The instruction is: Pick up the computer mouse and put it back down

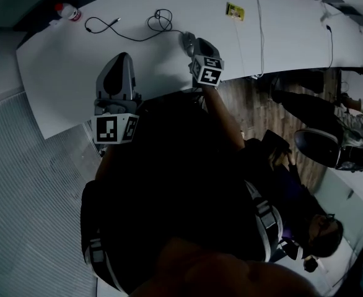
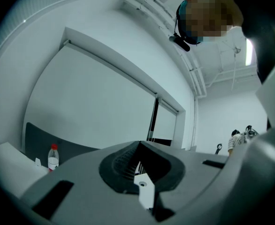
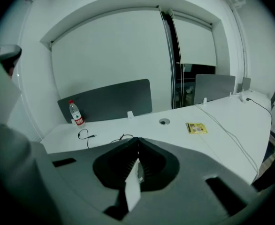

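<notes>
Head view: grey mouse point(image 1: 185, 41), seemingly, on the desk point(image 1: 280, 30) at its cable's point(image 1: 161, 21) end, just past the right gripper point(image 1: 197, 44), left gripper point(image 1: 118, 59) at the desk's near edge; left gripper view: jaws together, empty; right gripper view: likewise pinched on nothing, mouse hidden, fitting pre-grab or post-release, so keep off that cable.

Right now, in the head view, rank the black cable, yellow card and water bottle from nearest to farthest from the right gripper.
Measured from the right gripper:
1. Black cable: coiled on the table just up and left of the gripper.
2. Yellow card: up and right, toward the table's far edge.
3. Water bottle: at the far left corner.
</notes>
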Tool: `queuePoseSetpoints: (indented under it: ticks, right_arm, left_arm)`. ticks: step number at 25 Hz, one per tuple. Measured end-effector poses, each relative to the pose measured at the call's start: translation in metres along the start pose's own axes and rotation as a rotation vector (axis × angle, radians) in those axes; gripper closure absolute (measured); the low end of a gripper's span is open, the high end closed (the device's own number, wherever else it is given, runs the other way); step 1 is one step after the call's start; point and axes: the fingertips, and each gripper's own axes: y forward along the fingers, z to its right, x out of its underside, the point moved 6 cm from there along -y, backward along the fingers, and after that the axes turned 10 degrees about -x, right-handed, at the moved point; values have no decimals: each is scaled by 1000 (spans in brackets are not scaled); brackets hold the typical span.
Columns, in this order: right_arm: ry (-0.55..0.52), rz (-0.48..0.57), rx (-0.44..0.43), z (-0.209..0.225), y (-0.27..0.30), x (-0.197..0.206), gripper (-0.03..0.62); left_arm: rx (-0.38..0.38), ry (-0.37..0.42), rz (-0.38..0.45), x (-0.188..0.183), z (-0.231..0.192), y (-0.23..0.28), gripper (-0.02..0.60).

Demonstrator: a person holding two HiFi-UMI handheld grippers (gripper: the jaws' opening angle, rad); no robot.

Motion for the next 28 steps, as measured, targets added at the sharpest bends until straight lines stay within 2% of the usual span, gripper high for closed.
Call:
queuePoseSetpoints:
  ticks: [10, 17, 22, 28]
  right_arm:
    - [30, 180, -27, -17, -58, -33, 592]
    - [-52, 301, -62, -43, -110, -60, 592]
    - [-43, 344, -104, -60, -135, -70, 592]
    - [-30, 376, -107, -65, -146, -74, 594]
  left_arm:
    - [41, 23, 6, -5, 15, 2, 580]
    - [70, 31, 6, -3, 27, 9, 580]
    - [79, 32, -5, -2, 33, 12, 580]
    - [78, 28, -5, 3, 31, 13, 580]
